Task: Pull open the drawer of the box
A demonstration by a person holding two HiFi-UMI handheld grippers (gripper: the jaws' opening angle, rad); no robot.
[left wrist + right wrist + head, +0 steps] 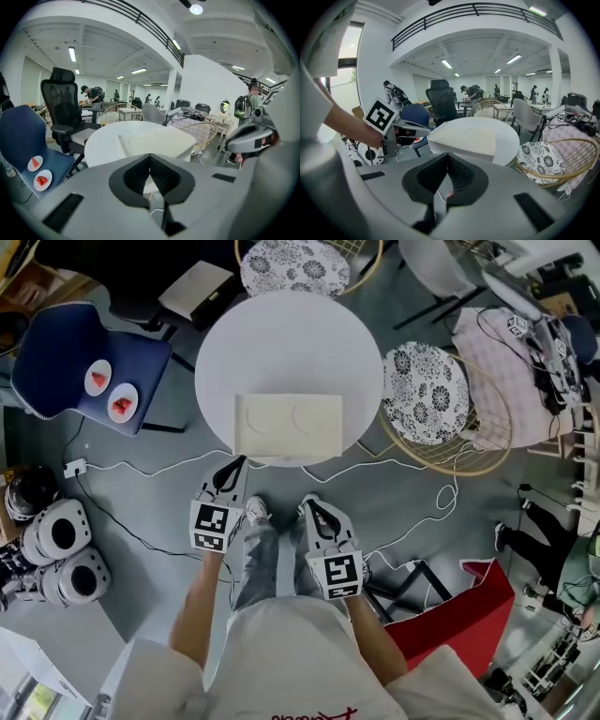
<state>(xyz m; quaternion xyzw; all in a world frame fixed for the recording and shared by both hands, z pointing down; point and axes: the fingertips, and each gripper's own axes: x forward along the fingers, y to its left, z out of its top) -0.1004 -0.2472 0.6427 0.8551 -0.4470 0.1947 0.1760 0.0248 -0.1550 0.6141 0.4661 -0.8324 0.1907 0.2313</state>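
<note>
Box point(288, 424) sits at near edge of round table point(281, 334), long axis L-R, one long side facing person; L gripper point(232, 468) & R gripper point(312, 507) both clenched on nothing, near side of box, not touching

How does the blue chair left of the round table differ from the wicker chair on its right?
The blue chair has a solid blue seat; the wicker chair is an open tan lattice with a black-and-white flowered cushion. The blue chair carries two small plates of red food; the wicker chair's cushion lies bare. Both stand close beside the round white table.
</note>
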